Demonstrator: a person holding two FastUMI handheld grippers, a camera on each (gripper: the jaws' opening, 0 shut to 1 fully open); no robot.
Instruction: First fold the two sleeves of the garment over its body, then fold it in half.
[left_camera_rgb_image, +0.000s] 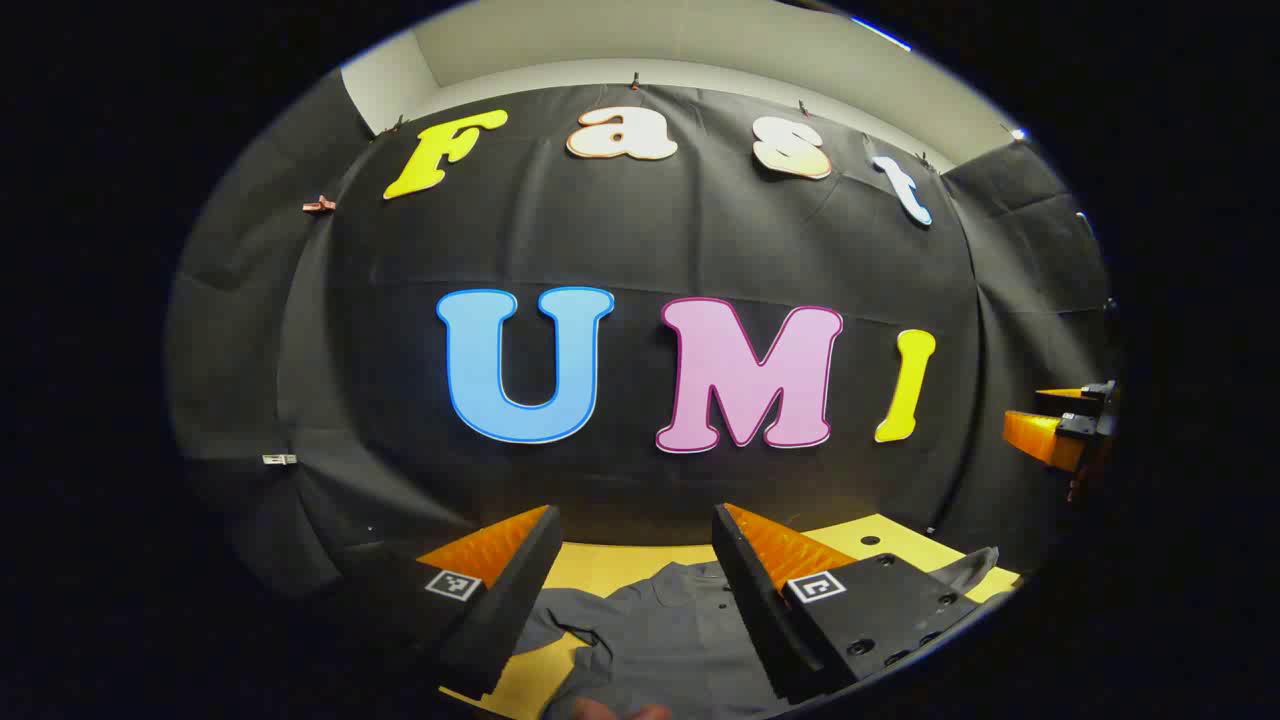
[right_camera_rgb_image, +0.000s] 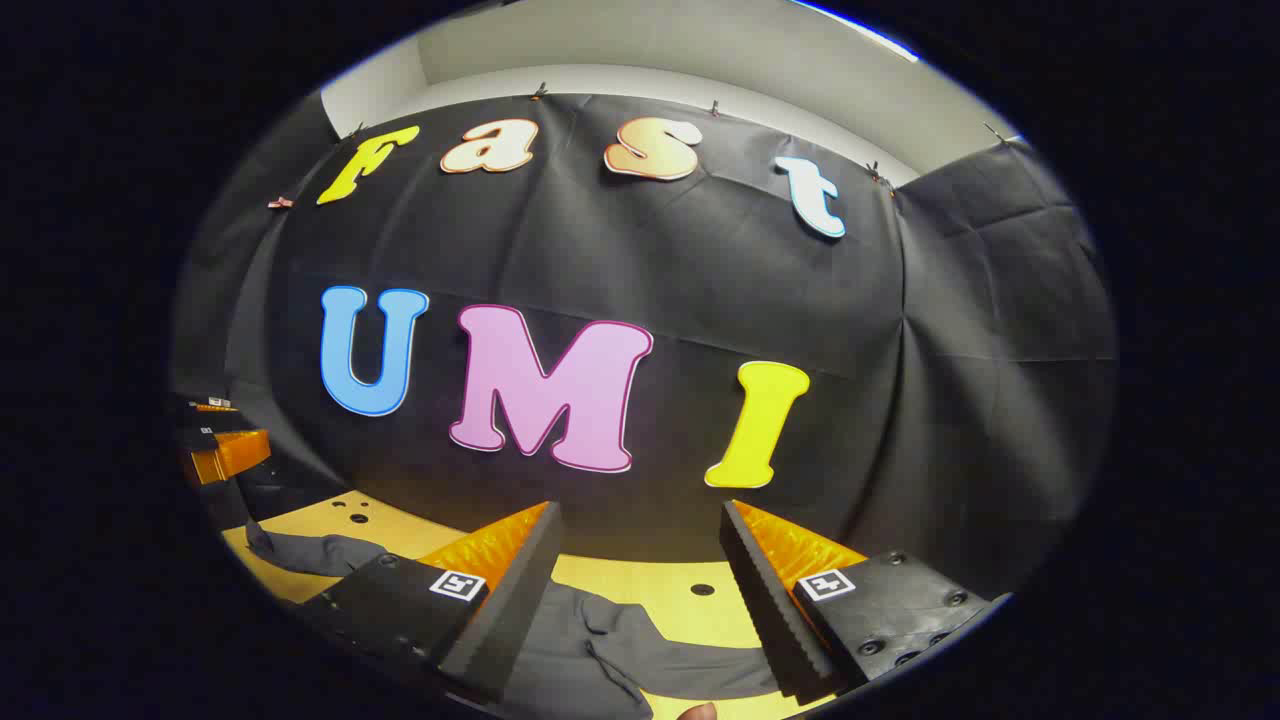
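- The left tongs (left_camera_rgb_image: 630, 590) stand wide, their two fingers spread with nothing between them, held above the table (left_camera_rgb_image: 600, 565) and aimed at the booth's black cloth wall (left_camera_rgb_image: 640, 250).
- The right tongs (right_camera_rgb_image: 640, 590) are just as wide and grip nothing; they too hang over the table (right_camera_rgb_image: 660, 580), pointed at the wall (right_camera_rgb_image: 950, 330).
- In the left gripper view the right tongs (left_camera_rgb_image: 1060, 425) show far off to the right, up off the table; in the right gripper view the left tongs (right_camera_rgb_image: 225, 445) show far off to the left. The two are well apart.
- The garment (left_camera_rgb_image: 660, 640), a dark grey shirt with a buttoned front, lies on the table below and between the left tongs' fingers, its collar end toward the wall.
- One sleeve (left_camera_rgb_image: 965, 568) reaches out past the left tongs' right finger, close to the table's far right edge.
- In the right gripper view the garment (right_camera_rgb_image: 590, 640) lies spread under the right tongs; a sleeve (right_camera_rgb_image: 310, 552) lies out to their left on bare table.
- No container is on the table.
- Bare yellow table lies ahead of both tongs up to the wall, with a few small round holes (right_camera_rgb_image: 702, 589) in it.
- A fingertip (right_camera_rgb_image: 697, 712) shows at the bottom edge of the right gripper view.
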